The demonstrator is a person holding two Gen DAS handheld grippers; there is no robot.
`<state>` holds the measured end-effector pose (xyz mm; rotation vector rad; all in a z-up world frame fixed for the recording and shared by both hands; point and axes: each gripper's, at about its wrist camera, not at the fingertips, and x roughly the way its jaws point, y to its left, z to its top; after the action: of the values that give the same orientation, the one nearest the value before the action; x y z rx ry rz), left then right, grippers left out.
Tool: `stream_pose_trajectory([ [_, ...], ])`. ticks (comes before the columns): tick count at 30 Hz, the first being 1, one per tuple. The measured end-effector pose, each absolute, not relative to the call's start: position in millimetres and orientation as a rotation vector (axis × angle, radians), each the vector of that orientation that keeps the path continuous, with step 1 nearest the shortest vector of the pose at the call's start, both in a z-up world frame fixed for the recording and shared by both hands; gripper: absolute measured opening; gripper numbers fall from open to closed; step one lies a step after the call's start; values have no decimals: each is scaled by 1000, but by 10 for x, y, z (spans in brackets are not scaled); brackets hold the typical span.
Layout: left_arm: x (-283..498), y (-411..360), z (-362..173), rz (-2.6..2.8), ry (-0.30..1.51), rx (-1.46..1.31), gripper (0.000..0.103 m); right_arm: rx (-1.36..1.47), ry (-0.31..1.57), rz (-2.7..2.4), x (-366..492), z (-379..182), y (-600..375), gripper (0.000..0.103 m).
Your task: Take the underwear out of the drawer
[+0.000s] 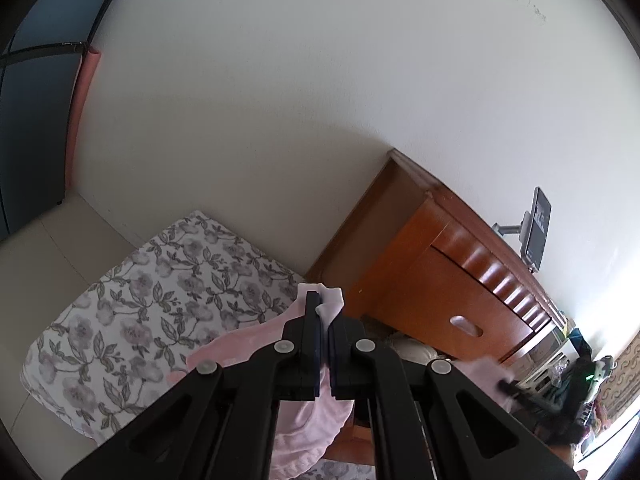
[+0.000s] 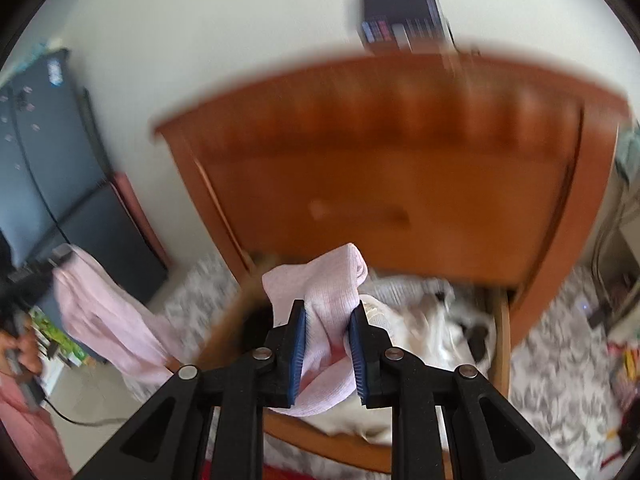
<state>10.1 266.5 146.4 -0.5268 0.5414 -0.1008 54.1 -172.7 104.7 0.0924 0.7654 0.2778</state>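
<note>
In the left wrist view my left gripper [image 1: 326, 308] is shut on a pale pink piece of underwear [image 1: 304, 428]; a tip of it pokes out past the fingers and the rest hangs below them. In the right wrist view my right gripper [image 2: 330, 312] is shut on a folded pink ribbed piece of underwear [image 2: 320, 280], held just above the open wooden drawer [image 2: 500, 344]. White and pale clothes [image 2: 424, 320] lie in the drawer. At the far left of that view, the left gripper [image 2: 44, 272] holds its pink garment [image 2: 100, 320] hanging in the air. Whether the two pink pieces are joined is unclear.
The brown dresser [image 2: 380, 184] rises behind the drawer, and a phone on a mount [image 1: 538, 228] stands on top of it. A floral mat [image 1: 160, 300] covers the floor in front of it. A dark cabinet [image 2: 48, 168] stands at the left, and clutter [image 2: 628, 360] lies at the right.
</note>
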Motion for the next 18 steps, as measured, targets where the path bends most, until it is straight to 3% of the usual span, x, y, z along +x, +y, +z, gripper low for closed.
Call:
stream_pose_trajectory([
  [5,145,2630,1388,-103,564,-525,2,75,865,200,593,745,-1922,26],
  [7,170,2608,1357,-107,575,-523,2,58,878,175,577,709,-1991,31],
  [10,203,2572,1318,-112,587,-521,2,44,886,151,577,700,-2052,45],
  [18,260,2478,1247,-123,611,-512,2,-5,898,179,623,647,-1960,46],
])
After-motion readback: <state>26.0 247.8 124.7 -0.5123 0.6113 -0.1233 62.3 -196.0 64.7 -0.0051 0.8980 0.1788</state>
